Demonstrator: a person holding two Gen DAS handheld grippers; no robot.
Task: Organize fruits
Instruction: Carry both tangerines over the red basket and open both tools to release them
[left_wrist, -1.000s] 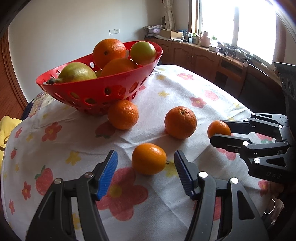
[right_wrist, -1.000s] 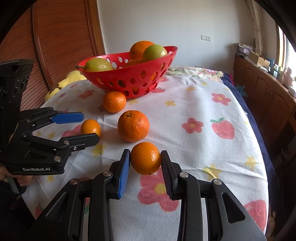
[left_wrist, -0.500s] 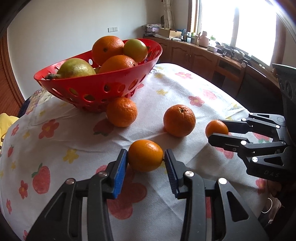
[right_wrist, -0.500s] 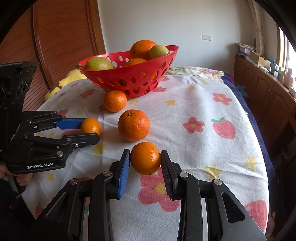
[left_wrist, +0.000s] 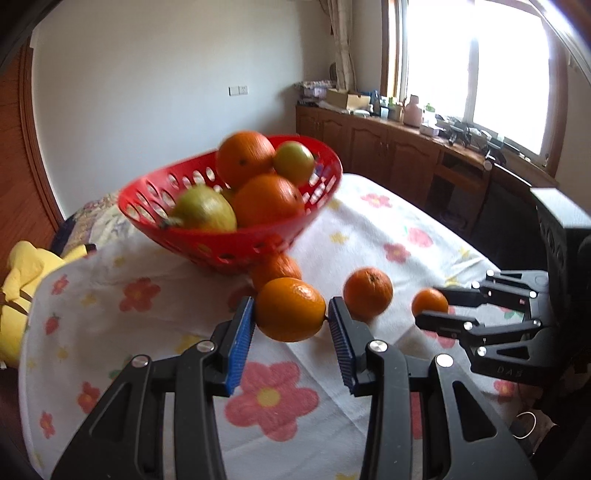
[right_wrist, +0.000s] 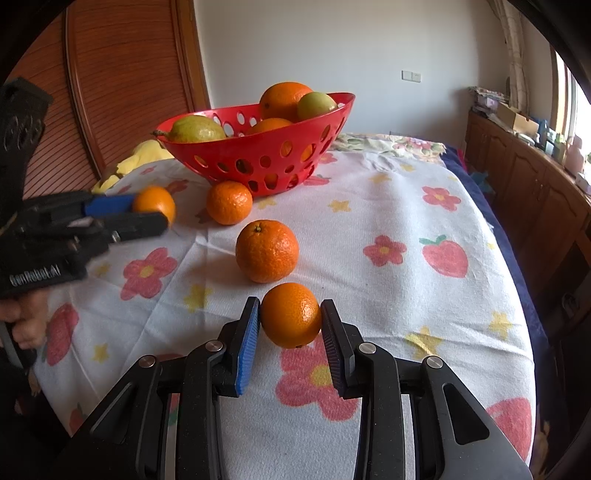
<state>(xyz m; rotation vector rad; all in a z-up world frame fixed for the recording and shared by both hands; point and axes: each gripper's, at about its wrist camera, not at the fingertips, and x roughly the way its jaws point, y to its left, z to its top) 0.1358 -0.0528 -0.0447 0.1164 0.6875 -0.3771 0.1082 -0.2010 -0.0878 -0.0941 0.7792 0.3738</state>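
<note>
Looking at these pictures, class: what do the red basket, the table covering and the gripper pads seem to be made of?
Red basket: probably moulded plastic; glossy, uniform colour, neat round holes.
Table covering: woven cloth, matte; creases and a towel-like texture, printed with flowers and strawberries.
Pads of the right gripper: blue and ridged, possibly rubber, though that is unclear; the fingers behind look like matte black plastic.
</note>
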